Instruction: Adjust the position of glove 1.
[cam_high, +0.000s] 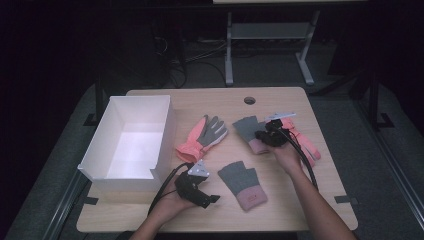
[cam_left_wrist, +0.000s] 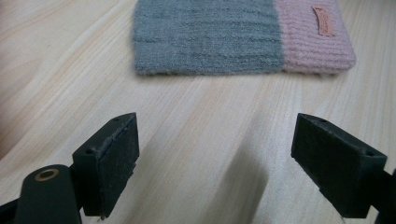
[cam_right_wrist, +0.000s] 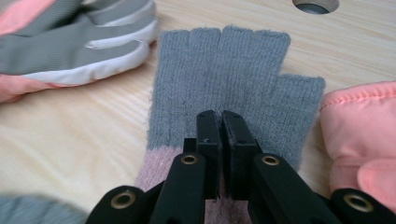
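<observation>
In the high view, the left tongs (cam_high: 212, 199) lie low on the wooden surface (cam_high: 280, 210), jaws spread and holding nothing. Just beyond their tips lies a grey fingerless glove with a pink cuff (cam_high: 243, 184). A white box (cam_high: 131, 141) stands on their other side, and a grey and coral ski glove (cam_high: 204, 136) lies ahead of them. The right tongs (cam_high: 261, 135) sit on top of a second grey fingerless glove (cam_high: 248, 131), with a coral glove (cam_high: 303, 140) close beside them.

In the left gripper view, the left tongs (cam_left_wrist: 215, 158) are wide open over bare wood, touching nothing. The near fingerless glove (cam_left_wrist: 210, 37) lies flat ahead of them, its pink cuff to one side.

In the right gripper view, the right tongs (cam_right_wrist: 222, 140) are clenched, their pads pressed nearly together on the knit of the second fingerless glove (cam_right_wrist: 219, 74), pinching the fabric near where grey meets pink. The ski glove (cam_right_wrist: 70, 46) lies to one side, the coral glove (cam_right_wrist: 359, 126) to the other, touching the grey glove's thumb.
</observation>
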